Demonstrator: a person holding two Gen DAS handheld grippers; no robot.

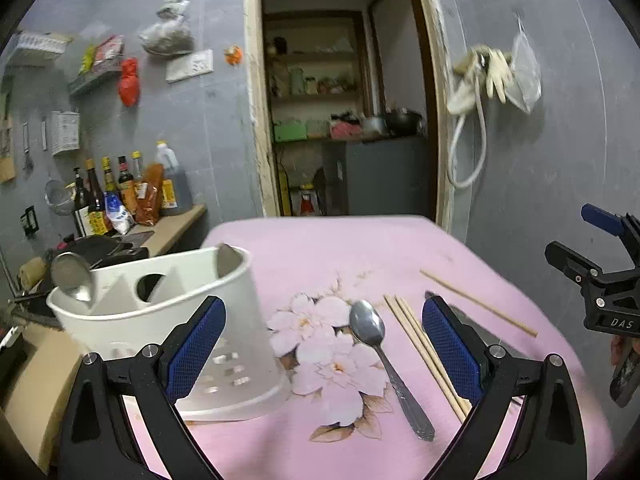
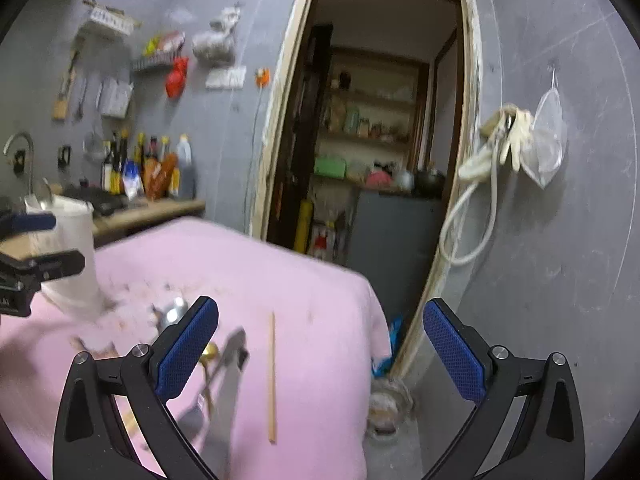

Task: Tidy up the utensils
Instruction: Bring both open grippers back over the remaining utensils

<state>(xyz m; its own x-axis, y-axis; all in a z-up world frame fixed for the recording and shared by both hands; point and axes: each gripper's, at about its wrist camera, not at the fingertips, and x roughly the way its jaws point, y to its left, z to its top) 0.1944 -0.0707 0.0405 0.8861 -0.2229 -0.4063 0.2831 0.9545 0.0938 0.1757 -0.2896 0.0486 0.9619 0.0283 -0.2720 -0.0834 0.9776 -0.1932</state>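
Note:
A white utensil holder (image 1: 168, 320) stands on the pink tablecloth (image 1: 320, 256) at the left, with a metal spoon (image 1: 72, 276) in its left compartment. A steel spoon (image 1: 384, 360) lies on the cloth between my left gripper's fingers, next to several wooden chopsticks (image 1: 420, 352). One more chopstick (image 1: 476, 304) lies farther right. My left gripper (image 1: 320, 348) is open and empty above them. My right gripper (image 2: 320, 352) is open and empty over a single chopstick (image 2: 273, 376) and a knife (image 2: 228, 384). The holder also shows in the right wrist view (image 2: 72, 256).
A counter (image 1: 172, 228) with sauce bottles (image 1: 120, 196) stands behind the table at the left. An open doorway (image 1: 344, 112) to a pantry is behind. The table's right edge (image 2: 376, 320) drops to the floor by a grey wall.

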